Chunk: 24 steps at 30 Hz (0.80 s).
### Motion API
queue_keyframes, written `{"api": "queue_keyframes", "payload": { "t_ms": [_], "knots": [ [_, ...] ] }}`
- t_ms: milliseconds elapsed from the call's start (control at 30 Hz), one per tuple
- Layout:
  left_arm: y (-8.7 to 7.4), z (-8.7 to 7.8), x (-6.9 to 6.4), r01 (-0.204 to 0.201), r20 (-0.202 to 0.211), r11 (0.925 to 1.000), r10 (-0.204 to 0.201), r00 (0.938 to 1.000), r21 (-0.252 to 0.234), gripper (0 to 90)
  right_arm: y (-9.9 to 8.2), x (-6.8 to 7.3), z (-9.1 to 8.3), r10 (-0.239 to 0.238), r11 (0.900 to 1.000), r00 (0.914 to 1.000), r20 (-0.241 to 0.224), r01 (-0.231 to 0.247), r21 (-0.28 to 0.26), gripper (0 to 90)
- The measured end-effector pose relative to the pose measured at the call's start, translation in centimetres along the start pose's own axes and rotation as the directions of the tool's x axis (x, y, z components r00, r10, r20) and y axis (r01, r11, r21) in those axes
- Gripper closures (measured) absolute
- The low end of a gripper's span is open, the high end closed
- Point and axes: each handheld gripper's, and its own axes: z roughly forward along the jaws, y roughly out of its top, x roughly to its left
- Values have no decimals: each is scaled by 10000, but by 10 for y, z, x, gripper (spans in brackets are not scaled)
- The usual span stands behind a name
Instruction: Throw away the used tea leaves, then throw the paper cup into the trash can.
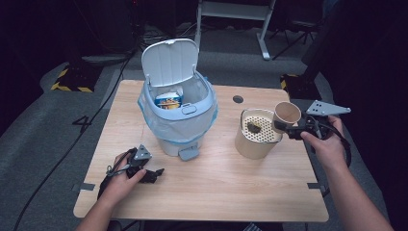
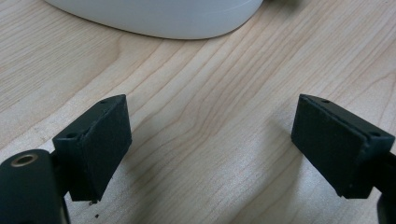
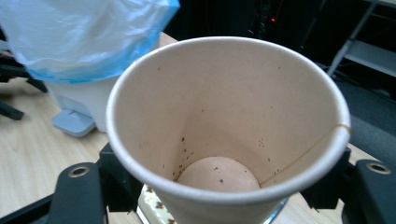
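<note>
The right gripper (image 1: 288, 129) grasps a paper cup (image 1: 287, 114) between its jaws and holds it tilted, mouth toward the camera, over the strainer container (image 1: 257, 134) near the right edge of the table (image 1: 216, 192). Dark flecks cling to the inner wall of the cup. The left gripper (image 1: 155, 175) rests near the front-left corner of the table, released, with nothing between its jaws. The pedal bin (image 1: 178, 108) stands toward the back-left of the table, its lid raised.

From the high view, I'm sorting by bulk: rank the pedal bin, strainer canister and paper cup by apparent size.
1. pedal bin
2. strainer canister
3. paper cup, tilted over the canister in the right gripper.
</note>
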Motion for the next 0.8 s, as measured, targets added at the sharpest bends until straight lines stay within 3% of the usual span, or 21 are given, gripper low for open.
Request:
{"api": "queue_keyframes", "payload": {
  "t_ms": [433, 800],
  "knots": [
    [0, 0, 0, 5, -17, 10000, -5, 10000, 2, 122, 11, 9, 5, -237, 9997, 9986, -477, 237, -2, 292],
    [0, 0, 0, -7, -75, 10000, 7, 10000, 15, 121, 46, 11, 22, -749, 9971, 9931, -902, 733, -215, 292]
  ]
}}
